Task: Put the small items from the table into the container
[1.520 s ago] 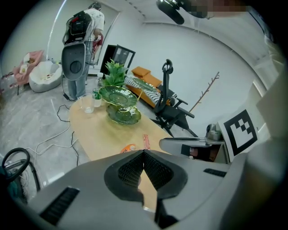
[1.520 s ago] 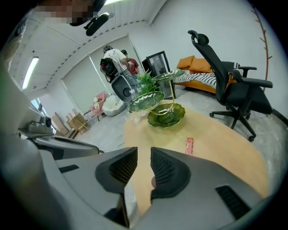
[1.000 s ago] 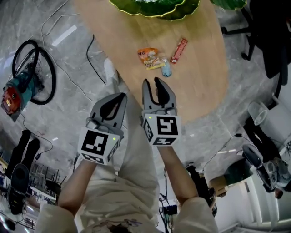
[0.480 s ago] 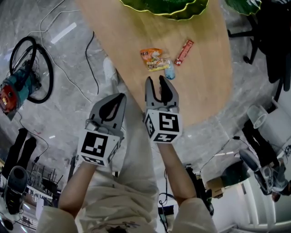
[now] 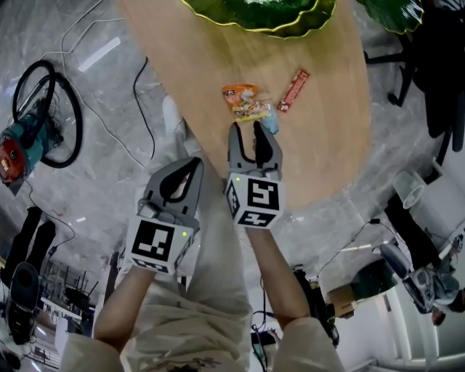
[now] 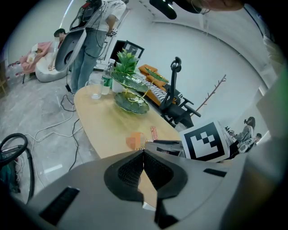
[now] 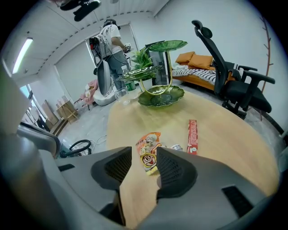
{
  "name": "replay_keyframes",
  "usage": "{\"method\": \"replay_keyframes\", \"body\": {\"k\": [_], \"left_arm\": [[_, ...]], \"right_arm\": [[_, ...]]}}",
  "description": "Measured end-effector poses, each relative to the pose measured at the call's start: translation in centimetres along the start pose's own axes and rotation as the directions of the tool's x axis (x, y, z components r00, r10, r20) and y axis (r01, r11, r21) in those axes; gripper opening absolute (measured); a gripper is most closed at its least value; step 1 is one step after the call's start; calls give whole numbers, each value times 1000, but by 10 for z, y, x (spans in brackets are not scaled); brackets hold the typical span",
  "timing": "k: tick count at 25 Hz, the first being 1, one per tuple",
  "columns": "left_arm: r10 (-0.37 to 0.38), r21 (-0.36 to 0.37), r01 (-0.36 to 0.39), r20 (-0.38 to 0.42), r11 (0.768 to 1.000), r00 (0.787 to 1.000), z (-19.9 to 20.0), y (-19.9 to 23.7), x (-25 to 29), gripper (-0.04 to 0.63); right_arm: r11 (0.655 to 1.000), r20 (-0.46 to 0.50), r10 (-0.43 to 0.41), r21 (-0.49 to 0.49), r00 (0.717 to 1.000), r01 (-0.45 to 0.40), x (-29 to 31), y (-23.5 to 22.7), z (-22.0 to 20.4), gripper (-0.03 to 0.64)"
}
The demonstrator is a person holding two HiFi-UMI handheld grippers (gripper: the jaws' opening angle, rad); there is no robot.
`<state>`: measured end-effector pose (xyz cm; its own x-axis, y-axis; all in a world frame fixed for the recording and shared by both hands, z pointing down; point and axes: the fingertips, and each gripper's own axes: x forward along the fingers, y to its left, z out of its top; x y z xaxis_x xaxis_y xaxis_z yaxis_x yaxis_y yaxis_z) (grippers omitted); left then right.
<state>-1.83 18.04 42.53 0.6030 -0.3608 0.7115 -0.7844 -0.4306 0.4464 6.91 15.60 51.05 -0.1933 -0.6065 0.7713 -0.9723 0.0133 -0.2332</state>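
On the wooden table (image 5: 327, 145) lie an orange snack packet (image 5: 239, 94), a small yellow packet (image 5: 252, 111), a pale blue wrapped item (image 5: 269, 122) and a red bar (image 5: 293, 91). My right gripper (image 5: 246, 131) hovers just short of them. Its jaws are opening with nothing between them. In the right gripper view the orange packet (image 7: 149, 142) and yellow packet (image 7: 149, 162) show past the right gripper (image 7: 144, 153), and the red bar (image 7: 192, 135) lies to the right. My left gripper (image 5: 195, 163) hangs shut and empty off the table's near edge. The green leaf dish (image 5: 256, 16) stands at the far end.
A tiered green leaf stand (image 7: 155, 72) rises over the dish. A bottle (image 6: 106, 79) and a glass (image 6: 95, 88) stand on the table's far end. Cables and a coiled hose (image 5: 45, 109) lie on the floor at left. An office chair (image 7: 234, 83) stands at right. A person (image 7: 112, 42) stands far behind.
My right gripper has sunk toward the packets and its jaws have spread wider. The left gripper has stayed where it was, still shut.
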Motion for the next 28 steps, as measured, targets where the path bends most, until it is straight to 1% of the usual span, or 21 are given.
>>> {"method": "replay_keyframes", "body": {"k": [7, 20, 23, 28], "left_arm": [[6, -14, -6, 4, 1000, 1000, 1, 5, 3, 6], [-2, -32, 2, -2, 999, 1000, 1, 15, 3, 6], [4, -42, -5, -7, 999, 1000, -2, 21, 3, 6], [17, -61, -17, -5, 998, 1000, -6, 31, 2, 6]], "right_arm": [[999, -39, -31, -30, 999, 30, 14, -5, -5, 153], [995, -54, -87, -47, 995, 84, 36, -8, -2, 152], [993, -53, -104, -57, 993, 101, 40, -10, -2, 124], [990, -67, -116, -84, 991, 110, 46, -12, -6, 112]]}}
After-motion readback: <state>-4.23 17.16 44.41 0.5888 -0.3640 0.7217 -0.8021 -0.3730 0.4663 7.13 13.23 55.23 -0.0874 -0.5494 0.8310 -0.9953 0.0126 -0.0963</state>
